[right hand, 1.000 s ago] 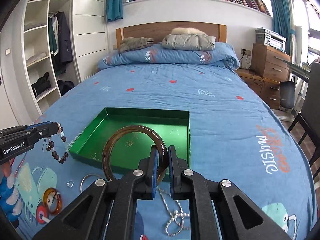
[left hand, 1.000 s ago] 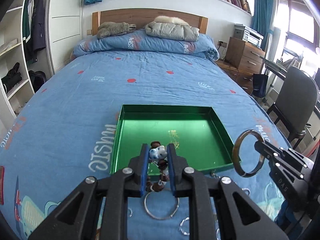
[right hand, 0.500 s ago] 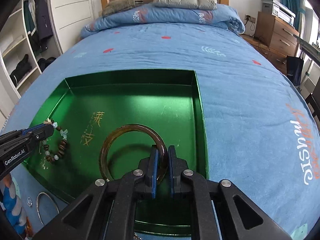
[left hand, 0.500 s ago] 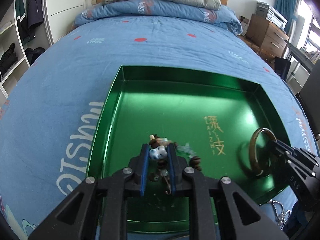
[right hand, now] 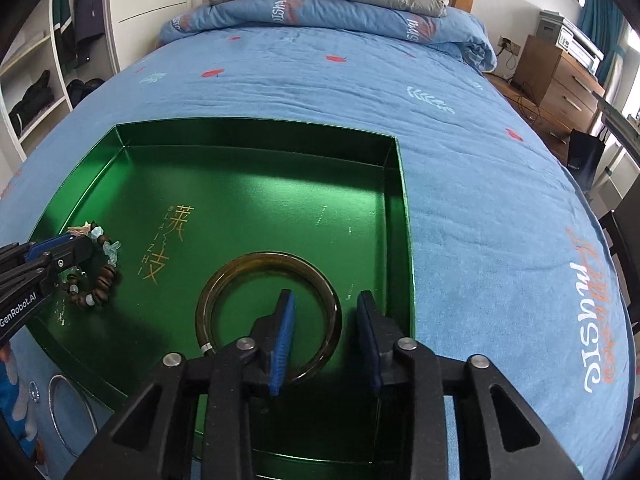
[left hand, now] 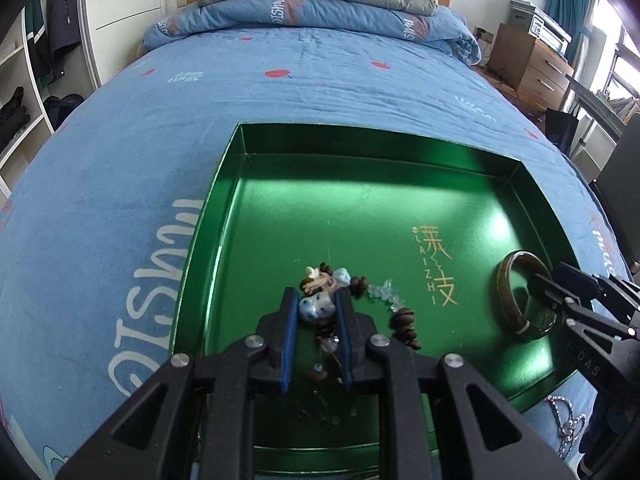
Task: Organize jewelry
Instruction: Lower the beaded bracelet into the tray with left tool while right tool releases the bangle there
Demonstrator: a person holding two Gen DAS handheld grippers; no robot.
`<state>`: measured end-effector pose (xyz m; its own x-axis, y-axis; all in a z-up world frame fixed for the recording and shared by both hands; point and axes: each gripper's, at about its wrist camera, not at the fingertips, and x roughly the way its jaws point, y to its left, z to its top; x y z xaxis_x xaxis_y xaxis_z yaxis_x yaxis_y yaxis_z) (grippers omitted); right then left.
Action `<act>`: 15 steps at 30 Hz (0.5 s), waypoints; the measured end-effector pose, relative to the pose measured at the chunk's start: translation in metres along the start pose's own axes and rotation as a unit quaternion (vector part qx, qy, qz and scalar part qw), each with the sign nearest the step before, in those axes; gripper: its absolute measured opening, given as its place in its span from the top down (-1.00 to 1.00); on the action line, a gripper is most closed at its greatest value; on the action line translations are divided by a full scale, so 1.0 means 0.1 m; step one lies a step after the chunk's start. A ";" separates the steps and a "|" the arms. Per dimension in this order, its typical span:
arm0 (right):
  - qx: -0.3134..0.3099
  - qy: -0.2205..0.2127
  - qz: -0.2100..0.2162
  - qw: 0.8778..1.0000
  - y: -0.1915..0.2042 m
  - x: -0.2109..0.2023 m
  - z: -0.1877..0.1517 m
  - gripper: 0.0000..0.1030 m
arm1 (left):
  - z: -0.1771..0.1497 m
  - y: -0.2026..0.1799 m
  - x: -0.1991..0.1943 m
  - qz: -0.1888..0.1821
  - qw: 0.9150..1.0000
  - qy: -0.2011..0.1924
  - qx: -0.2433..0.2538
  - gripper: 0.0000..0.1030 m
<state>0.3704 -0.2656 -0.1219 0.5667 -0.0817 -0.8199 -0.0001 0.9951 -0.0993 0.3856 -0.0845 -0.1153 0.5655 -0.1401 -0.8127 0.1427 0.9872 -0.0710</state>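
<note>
- The green tray [right hand: 394, 184] is shown lying on the blue bedspread [right hand: 480, 200]; both pieces of jewelry in hand are inside it.
- The right gripper [right hand: 326, 338] is seen with its jaws parted; they have just been opening, and the amber bangle [right hand: 224, 280] lies flat on the tray floor near the right wall. Its near rim passes between the jaws, but no pad presses on it.
- The left gripper [left hand: 318, 334] is shown closed on the beaded bracelet [left hand: 320, 306], pinched at a pale blue-and-white bead, while the rest of the strand is draped over the tray floor near the left wall.
- The bangle is judged rigid, smooth and likely brittle. It is best taken across the rim, square to the band, since a slanted pinch may let it slip.
- The bracelet is judged light and limp; a hold on a large bead is preferred, and the loose strand will trail.
- Outside the tray, a thin metal ring [right hand: 54, 392] and what appears to be a silver chain [left hand: 568, 424], seen only at the picture's edge, remain on the bedspread.
</note>
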 end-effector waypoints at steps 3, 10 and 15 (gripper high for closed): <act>-0.012 -0.015 -0.006 1.000 0.05 -0.20 0.02 0.16 | 0.04 -0.03 -0.26 0.004 1.000 -0.021 0.008 0.65; 0.010 -0.107 0.013 0.994 -0.04 -1.30 -0.03 0.08 | 0.04 0.03 -1.40 0.001 0.993 -0.119 -0.004 0.65; 0.011 -0.174 0.015 0.985 -0.09 -2.21 -0.23 0.07 | -0.13 0.16 -2.17 0.009 0.990 -0.142 0.002 0.65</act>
<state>0.2262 -0.2580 0.0470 0.8142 -0.0314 -0.5797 -0.0057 0.9981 -0.0621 0.2549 -0.0375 0.0523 0.7735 -0.1378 -0.6186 0.1322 0.9897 -0.0553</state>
